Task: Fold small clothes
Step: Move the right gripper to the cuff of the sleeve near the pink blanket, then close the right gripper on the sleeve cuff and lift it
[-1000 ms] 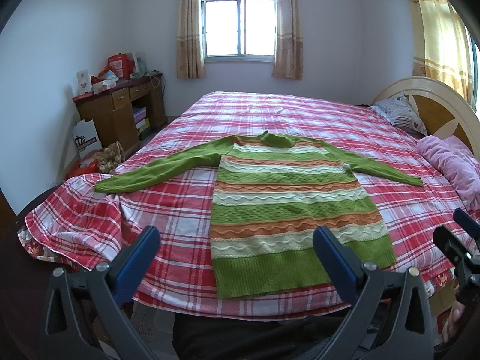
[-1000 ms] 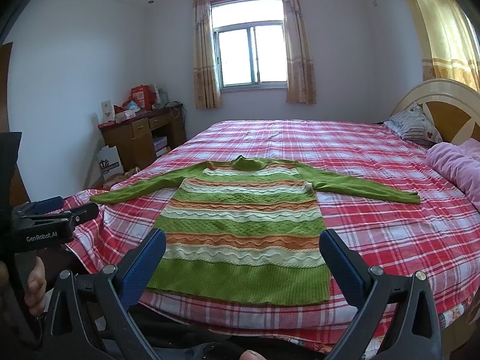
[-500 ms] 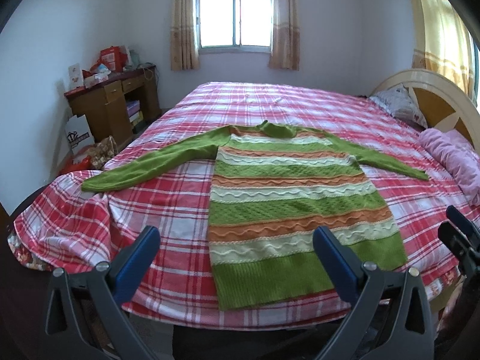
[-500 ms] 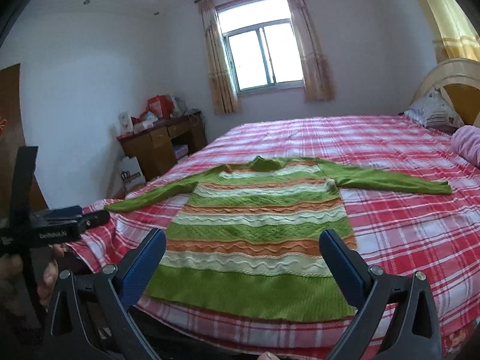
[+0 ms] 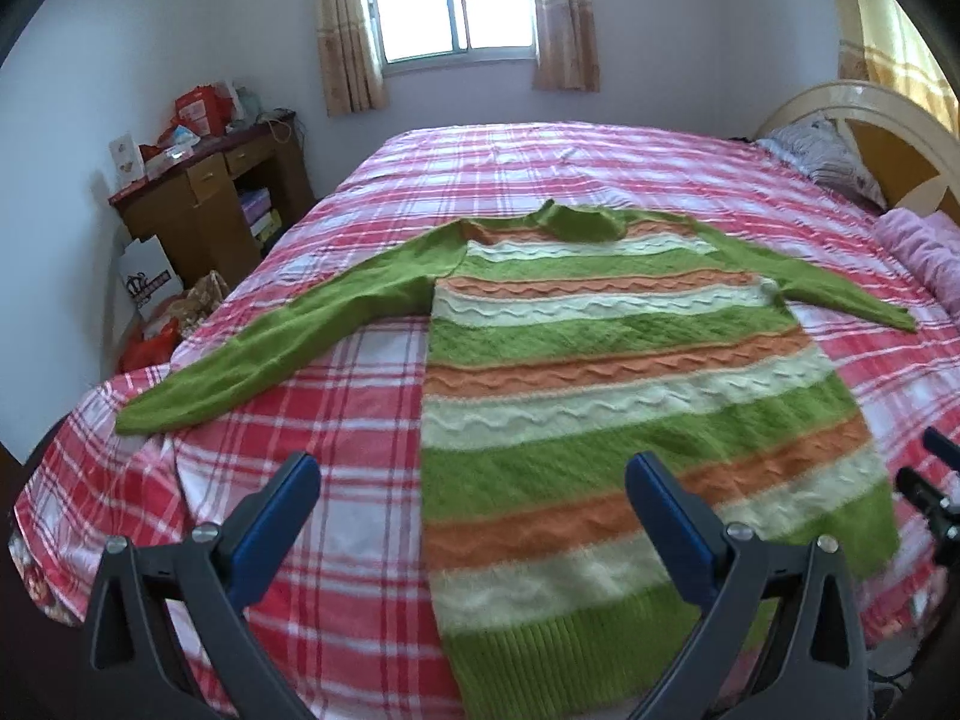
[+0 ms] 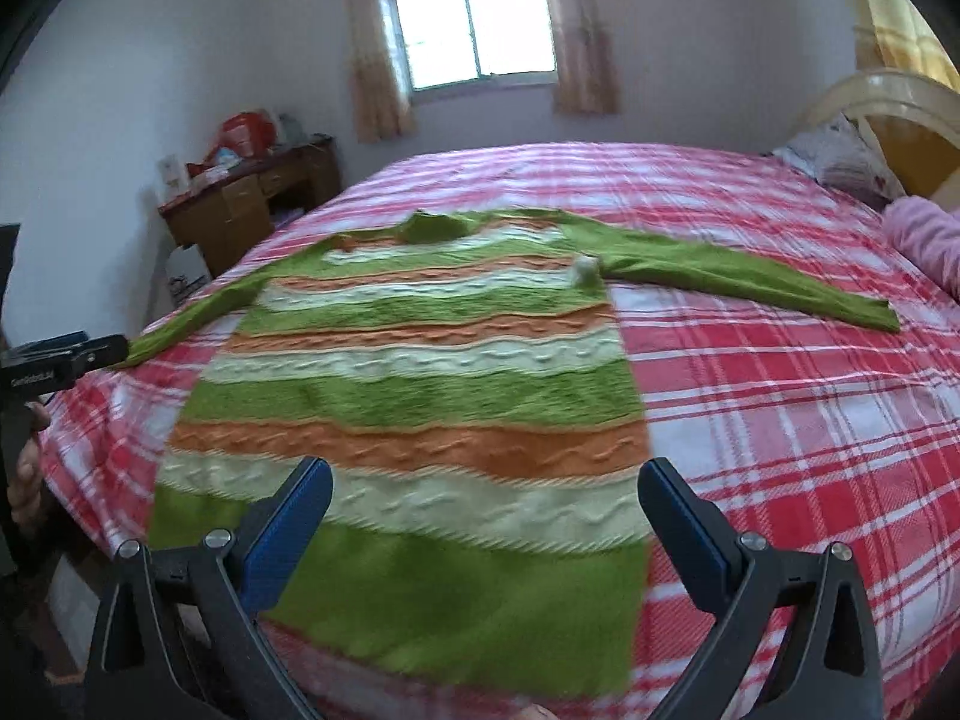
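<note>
Sweater, long-sleeved knit w/ green, orange and cream stripes [image 5: 606,396], lies flat face-up on the red-and-white plaid bedspread [image 5: 336,432], hem at 6 o'clock toward the bed edge, collar at 12, sleeves out toward 9 and 3. Laid open like that prob. so each sleeve can be folded in over the body.

Left gripper [image 5: 473,501] hovers above the hem area, blue-padded jaws wide apart, holding nothing; its left finger is over bare spread, right finger over the stripes.

Right gripper [image 6: 485,507] is likewise spread wide and empty, above the lower body of the sweater. No fold made yet; judging by the layout, next is a pinch at hem or sleeve.

Wooden desk [image 5: 210,204] at approx. 10 o'clock, pink blanket [image 5: 924,252] at 3, both well apart from the sweater.
</note>
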{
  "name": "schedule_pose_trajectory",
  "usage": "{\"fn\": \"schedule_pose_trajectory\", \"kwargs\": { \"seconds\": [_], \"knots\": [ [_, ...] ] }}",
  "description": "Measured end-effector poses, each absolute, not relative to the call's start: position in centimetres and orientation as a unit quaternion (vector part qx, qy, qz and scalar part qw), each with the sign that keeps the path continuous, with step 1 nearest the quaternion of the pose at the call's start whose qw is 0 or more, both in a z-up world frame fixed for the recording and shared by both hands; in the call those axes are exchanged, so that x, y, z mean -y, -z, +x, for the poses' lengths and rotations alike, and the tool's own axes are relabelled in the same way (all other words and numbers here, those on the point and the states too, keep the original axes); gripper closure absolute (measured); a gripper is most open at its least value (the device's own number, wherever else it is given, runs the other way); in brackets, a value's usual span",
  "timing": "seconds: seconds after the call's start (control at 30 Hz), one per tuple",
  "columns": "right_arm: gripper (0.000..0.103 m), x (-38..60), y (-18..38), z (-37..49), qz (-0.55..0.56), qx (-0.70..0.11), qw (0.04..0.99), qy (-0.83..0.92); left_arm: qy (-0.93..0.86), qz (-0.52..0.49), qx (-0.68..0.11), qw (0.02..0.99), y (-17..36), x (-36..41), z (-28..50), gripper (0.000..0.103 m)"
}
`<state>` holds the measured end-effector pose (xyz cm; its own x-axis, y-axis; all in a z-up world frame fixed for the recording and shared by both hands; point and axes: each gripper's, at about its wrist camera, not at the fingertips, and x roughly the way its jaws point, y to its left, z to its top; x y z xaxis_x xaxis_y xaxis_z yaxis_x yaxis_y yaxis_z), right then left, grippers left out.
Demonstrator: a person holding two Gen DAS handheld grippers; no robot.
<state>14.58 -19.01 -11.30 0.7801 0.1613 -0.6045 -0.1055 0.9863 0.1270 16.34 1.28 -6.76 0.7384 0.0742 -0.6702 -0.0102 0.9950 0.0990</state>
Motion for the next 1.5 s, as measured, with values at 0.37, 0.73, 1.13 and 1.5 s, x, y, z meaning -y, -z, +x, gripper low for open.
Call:
{"fn": "schedule_pose_trajectory", "kwargs": {
  "seconds": [0.37,0.73,1.13,1.5],
  "knots": [
    [0.001,27.0,12.6,23.2,0.073,-0.340,0.938,0.012,-0.034,0.058,-0.351,0.934,8.7,0.5,24.2,0.000],
    [0.001,35.9,13.5,28.1,0.113,-0.356,0.923,0.090,-0.089,0.055,-0.367,0.924,11.8,-0.7,31.0,0.000],
    [0.001,48.8,13.0,29.9,0.129,-0.348,0.901,0.226,-0.117,0.020,-0.398,0.910,14.2,-2.2,35.0,0.000],
    [0.017,57.6,14.0,33.3,0.187,-0.360,0.875,0.266,-0.124,0.003,-0.424,0.897,15.1,-2.8,37.3,0.000]
  ]
}}
